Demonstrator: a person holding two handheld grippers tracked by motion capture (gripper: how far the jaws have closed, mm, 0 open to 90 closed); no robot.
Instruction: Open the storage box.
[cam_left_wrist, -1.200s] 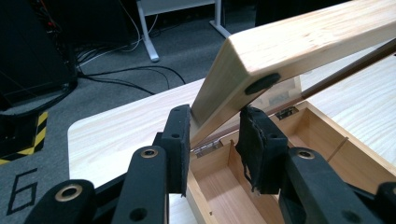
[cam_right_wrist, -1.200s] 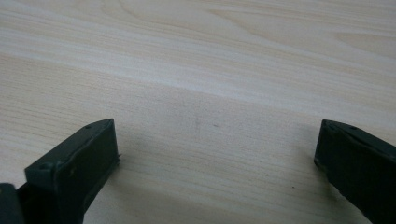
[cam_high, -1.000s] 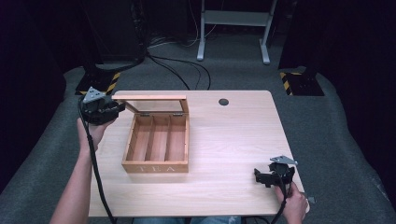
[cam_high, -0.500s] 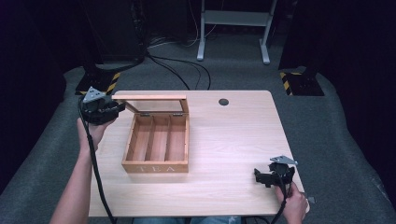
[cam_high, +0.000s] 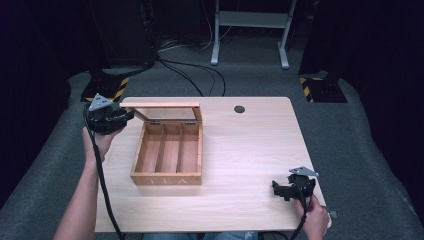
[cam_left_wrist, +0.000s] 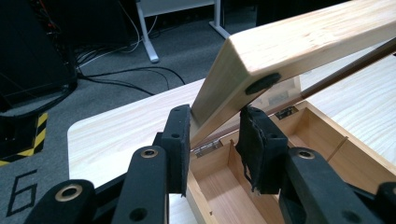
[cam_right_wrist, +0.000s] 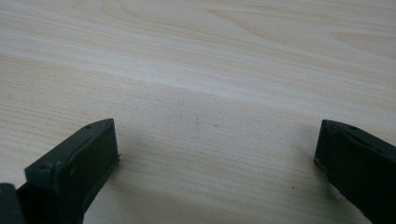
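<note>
A wooden tea box (cam_high: 167, 155) with three empty compartments stands on the left half of the table (cam_high: 250, 150), its front marked TEA. Its lid (cam_high: 160, 106) is raised and hinged at the far side. My left gripper (cam_high: 125, 116) is at the lid's left corner. In the left gripper view the lid (cam_left_wrist: 289, 42) slants up between the jaws, and my left gripper (cam_left_wrist: 215, 140) is shut on its corner edge, above the open box (cam_left_wrist: 327, 140). My right gripper (cam_high: 280, 190) rests low near the table's front right corner. In its own view my right gripper (cam_right_wrist: 215, 158) stands wide open over bare wood.
A round cable hole (cam_high: 239, 108) sits near the table's far edge. Beyond the table, cables (cam_high: 190, 70) run across the grey floor toward a white desk frame (cam_high: 250, 30). Yellow-and-black striped bases (cam_high: 107, 87) flank it. Bare tabletop (cam_high: 250, 150) lies right of the box.
</note>
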